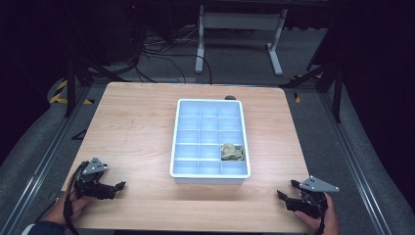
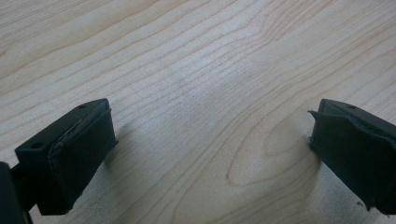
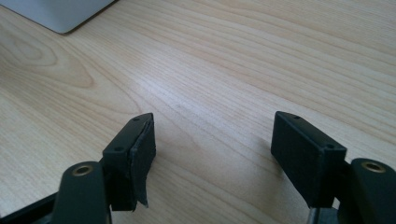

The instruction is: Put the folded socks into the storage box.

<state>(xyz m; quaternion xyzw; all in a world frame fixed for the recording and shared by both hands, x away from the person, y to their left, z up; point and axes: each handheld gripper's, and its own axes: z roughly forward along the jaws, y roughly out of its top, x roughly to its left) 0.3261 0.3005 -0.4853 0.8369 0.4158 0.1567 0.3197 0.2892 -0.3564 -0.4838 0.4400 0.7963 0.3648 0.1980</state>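
Wooden table (image 1: 132,127), light grain, dark floor and a white desk frame (image 1: 240,36) behind it at the top of the high view. Item one: crumpled beige cloth (image 1: 232,152), lying in a right-hand compartment of the tray, second row from the near edge, right of frame centre. Item two: pale blue divided tray (image 1: 175,147), long axis running away from the person, other compartments bare. Item three: right gripper (image 1: 288,189), lower right of the frame, jaws spread with nothing but tabletop between them; its own view catches the tray corner (image 3: 60,14) at upper left. Item four: left gripper (image 1: 120,188), lower left, jaws spread wide, bare wood between. Bearing: the cloth lies up and to the left of the right gripper, which is judged the nearer of the two; the left gripper would have to cross the tray.
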